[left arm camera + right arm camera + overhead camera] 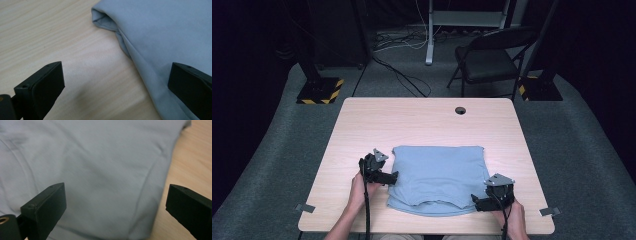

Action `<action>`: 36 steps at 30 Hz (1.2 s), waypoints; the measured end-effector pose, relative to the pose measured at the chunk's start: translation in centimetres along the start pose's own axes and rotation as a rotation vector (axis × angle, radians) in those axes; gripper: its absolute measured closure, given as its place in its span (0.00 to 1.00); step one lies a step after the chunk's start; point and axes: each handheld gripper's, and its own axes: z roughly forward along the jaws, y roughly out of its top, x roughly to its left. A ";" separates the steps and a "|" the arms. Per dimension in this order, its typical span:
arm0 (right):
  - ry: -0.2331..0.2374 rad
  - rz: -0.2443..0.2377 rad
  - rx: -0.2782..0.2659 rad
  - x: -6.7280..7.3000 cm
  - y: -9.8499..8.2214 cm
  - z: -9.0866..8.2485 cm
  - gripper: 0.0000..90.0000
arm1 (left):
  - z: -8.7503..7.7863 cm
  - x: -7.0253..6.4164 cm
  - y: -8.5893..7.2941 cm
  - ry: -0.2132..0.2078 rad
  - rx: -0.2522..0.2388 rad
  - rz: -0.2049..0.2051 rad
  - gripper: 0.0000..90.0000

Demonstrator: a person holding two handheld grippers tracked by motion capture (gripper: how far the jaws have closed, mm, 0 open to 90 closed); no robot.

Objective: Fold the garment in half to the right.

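A light blue folded shirt (438, 176) lies flat on the near middle of the wooden table (422, 120). My left gripper (387, 177) sits at the shirt's left edge, open. In the left gripper view the jaws straddle the shirt's folded edge (140, 60), one over bare wood, the other over cloth, gripper (116, 90) holding nothing. My right gripper (479, 202) is at the shirt's near right corner, open. In the right gripper view the gripper (116, 212) spans the blue cloth (100, 170) and its right edge, with nothing clamped.
A round cable hole (460, 110) sits near the table's far edge. Beyond the table stand a black folding chair (492, 60), cables on the floor (402, 45) and stand bases with yellow-black tape (319, 92). Small clips (304, 208) sit at the table's near corners.
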 end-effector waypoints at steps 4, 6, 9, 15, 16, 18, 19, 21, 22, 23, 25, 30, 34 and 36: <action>0.036 -0.044 0.003 1.6 1.4 0.9 0.03 | 0.7 0.3 1.2 0.013 0.013 0.004 0.00; 0.049 -0.070 0.019 2.3 1.7 1.6 0.03 | 1.1 0.3 1.6 0.020 0.022 0.019 0.00; 0.052 -0.079 0.052 2.6 1.8 2.5 0.03 | 1.5 -0.1 1.8 0.033 0.036 0.047 0.00; 0.054 -0.047 0.063 1.9 1.1 2.2 0.03 | 1.7 -0.5 1.8 0.017 0.044 0.045 0.00; 0.055 -0.046 0.065 1.8 1.0 2.1 0.03 | 1.8 -0.6 1.9 0.015 0.042 0.047 0.00; 0.055 -0.040 0.067 1.5 0.7 1.9 0.03 | 1.9 -1.1 1.9 0.008 0.042 0.054 0.01; 0.055 -0.036 0.071 1.4 0.6 1.7 0.03 | 1.9 -1.3 2.0 0.005 0.042 0.054 0.01; 0.051 -0.028 0.076 1.0 0.2 1.5 0.03 | 2.0 -1.8 2.0 -0.011 0.039 0.058 0.01; 0.050 -0.024 0.077 0.8 0.1 1.3 0.03 | 2.0 -2.1 2.0 -0.016 0.039 0.061 0.01; 0.049 -0.015 0.080 0.6 -0.1 1.1 0.03 | 2.0 -2.4 2.1 -0.017 0.038 0.070 0.01; 0.048 -0.004 0.080 0.2 -0.5 0.9 0.03 | 2.0 -2.8 2.2 -0.019 0.041 0.089 0.01; 0.044 -0.001 0.085 0.0 -0.5 0.5 0.03 | 1.7 -2.8 2.8 -0.044 0.036 0.094 0.00; 0.063 -0.024 0.054 1.0 0.7 0.3 0.03 | 1.5 -2.2 3.6 -0.040 0.022 0.082 0.00; 0.083 -0.051 0.045 2.0 1.6 0.5 0.03 | 1.7 -2.0 4.0 -0.034 0.028 0.084 0.00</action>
